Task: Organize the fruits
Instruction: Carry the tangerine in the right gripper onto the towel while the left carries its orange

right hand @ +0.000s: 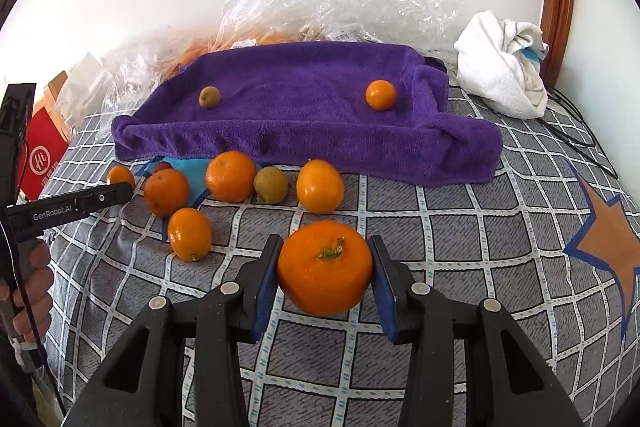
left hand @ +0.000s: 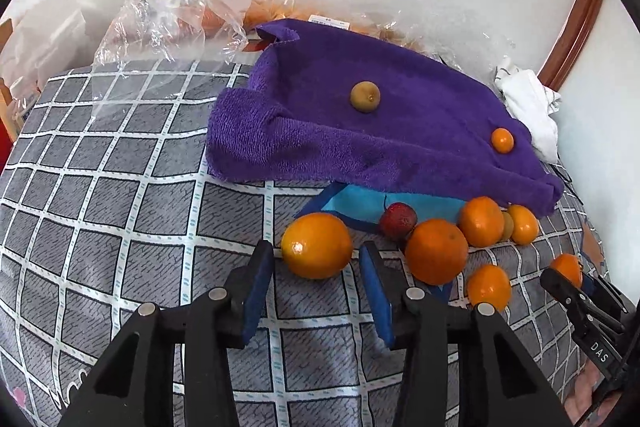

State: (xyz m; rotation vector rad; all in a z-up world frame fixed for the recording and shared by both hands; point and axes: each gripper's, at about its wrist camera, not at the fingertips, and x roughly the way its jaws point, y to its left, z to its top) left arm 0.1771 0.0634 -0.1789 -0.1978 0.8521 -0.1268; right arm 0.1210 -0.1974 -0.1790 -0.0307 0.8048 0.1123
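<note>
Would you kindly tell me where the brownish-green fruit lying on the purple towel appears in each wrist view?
Left wrist: the brownish-green fruit sits upper centre on the purple towel.
Right wrist: it lies on the towel's left part.
Shared landmark: the small orange on the same towel.

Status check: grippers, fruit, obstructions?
Right gripper shut on mandarin. Left gripper open, nearing large orange. Two fruits on purple towel. Path clear.

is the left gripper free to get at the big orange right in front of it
Probably yes: the left gripper is open and empty, and the orange lies just ahead between its fingers on the bedspread, with nothing between.
</note>
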